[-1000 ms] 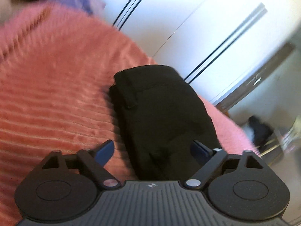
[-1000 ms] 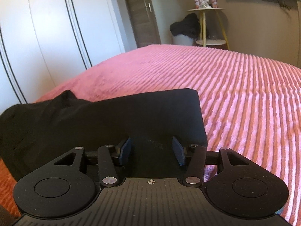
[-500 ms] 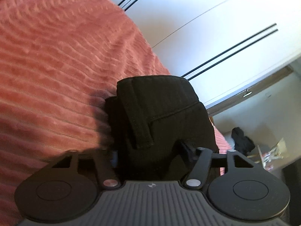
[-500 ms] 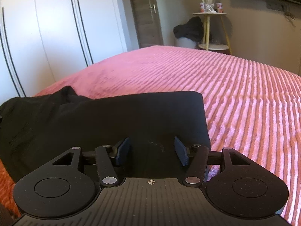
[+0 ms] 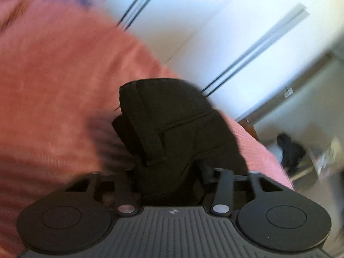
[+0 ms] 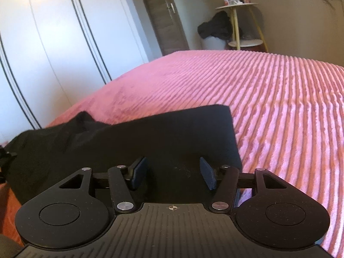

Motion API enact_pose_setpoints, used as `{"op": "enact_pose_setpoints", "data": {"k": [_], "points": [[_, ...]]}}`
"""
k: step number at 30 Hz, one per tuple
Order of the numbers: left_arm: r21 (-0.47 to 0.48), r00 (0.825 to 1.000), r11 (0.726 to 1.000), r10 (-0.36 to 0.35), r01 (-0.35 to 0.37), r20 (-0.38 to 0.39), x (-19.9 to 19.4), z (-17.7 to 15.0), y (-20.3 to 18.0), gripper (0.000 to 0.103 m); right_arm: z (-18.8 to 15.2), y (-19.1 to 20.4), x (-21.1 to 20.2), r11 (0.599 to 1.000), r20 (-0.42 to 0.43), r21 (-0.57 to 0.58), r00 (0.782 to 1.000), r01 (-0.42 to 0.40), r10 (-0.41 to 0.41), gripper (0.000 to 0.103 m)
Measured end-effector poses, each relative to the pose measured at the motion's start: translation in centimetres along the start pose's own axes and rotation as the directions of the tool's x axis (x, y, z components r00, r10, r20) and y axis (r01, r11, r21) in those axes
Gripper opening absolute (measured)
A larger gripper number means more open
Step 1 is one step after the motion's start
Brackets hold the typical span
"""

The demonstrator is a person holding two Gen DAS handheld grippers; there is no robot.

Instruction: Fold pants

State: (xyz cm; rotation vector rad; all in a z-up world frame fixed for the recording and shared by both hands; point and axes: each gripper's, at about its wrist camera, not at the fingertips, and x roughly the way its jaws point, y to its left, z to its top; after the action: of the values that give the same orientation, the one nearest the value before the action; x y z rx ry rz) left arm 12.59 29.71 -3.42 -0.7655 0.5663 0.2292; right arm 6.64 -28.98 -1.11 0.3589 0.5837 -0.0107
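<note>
I see the black pants lying folded into a thick bundle on the pink ribbed bedspread, near the bed's edge that faces the white wardrobe doors. My right tongs sit low over the near edge of the bundle with their blue pads spread apart, the flat dark fabric showing between them and neither pad pressing on it that I can make out. In the left wrist view, which is smeared with blur, my left tongs are closed in on a raised lump of the pants; the cloth fills the whole gap, hides the left finger completely and leaves only the tip of the right finger showing against it, so I read them as clamped on the fabric. A seam and a narrow belt-loop strip run across the gripped part. Beyond the bed I see a wooden door and a round side table with dark clothing draped beside it.
</note>
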Motion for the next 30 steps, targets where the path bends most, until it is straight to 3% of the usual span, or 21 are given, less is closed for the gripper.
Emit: {"op": "enact_pose_setpoints", "data": {"k": [2,4,9,10,13,16,20,23,27,28,30], "points": [[0.14,1.0,0.99,-0.013,0.009,0.022,-1.9,0.3,-2.7,0.019,0.4,-0.3,-0.5,1.0,0.026,0.02,1.0,-0.003,0.003,0.061],[0.275,0.998,0.962,-0.023,0.006,0.056,-3.9,0.4,-5.8,0.018,0.8,-0.6,-0.8,0.999,0.047,0.053,0.999,-0.014,0.011,0.061],[0.528,0.976,0.843,-0.187,0.104,0.107,-9.4,-2.1,-13.7,0.018,1.3,-1.2,-1.9,0.993,0.078,0.109,0.996,-0.044,0.035,0.061],[0.567,0.971,0.813,-0.221,0.132,0.091,-10.2,-2.8,-15.2,0.018,1.4,-1.3,-2.2,0.991,0.088,0.119,0.995,-0.055,0.044,0.061],[0.702,0.954,0.686,-0.298,0.193,0.028,-12.0,-6.4,-19.6,0.018,1.8,-1.6,-3.1,0.987,0.117,0.142,0.991,-0.081,0.064,0.061],[0.776,0.935,0.565,-0.344,0.282,-0.09,-12.4,-11.4,-23.0,0.018,2.1,-1.8,-3.5,0.98,0.126,0.162,0.988,-0.113,0.093,0.062],[0.802,0.923,0.477,-0.306,0.359,-0.232,-10.5,-17.4,-25.6,0.018,2.1,-1.6,-3.6,0.977,0.116,0.163,0.986,-0.138,0.119,0.062],[0.842,0.924,0.385,-0.218,0.377,-0.314,-8.6,-22.3,-27.2,0.018,2.1,-1.4,-3.6,0.976,0.097,0.158,0.986,-0.152,0.137,0.063],[0.902,0.937,0.255,-0.095,0.349,-0.336,-6.2,-26.5,-28.4,0.022,1.9,-1.3,-3.1,0.967,0.058,0.181,0.983,-0.181,0.173,0.071],[0.904,0.935,0.239,-0.083,0.354,-0.345,-6.2,-26.8,-28.2,0.023,1.9,-1.3,-2.9,0.964,0.051,0.187,0.982,-0.187,0.18,0.072],[0.895,0.928,0.244,-0.077,0.373,-0.366,-6.1,-26.8,-28.4,0.024,1.8,-1.2,-2.5,0.961,0.035,0.195,0.981,-0.195,0.192,0.073]]}}
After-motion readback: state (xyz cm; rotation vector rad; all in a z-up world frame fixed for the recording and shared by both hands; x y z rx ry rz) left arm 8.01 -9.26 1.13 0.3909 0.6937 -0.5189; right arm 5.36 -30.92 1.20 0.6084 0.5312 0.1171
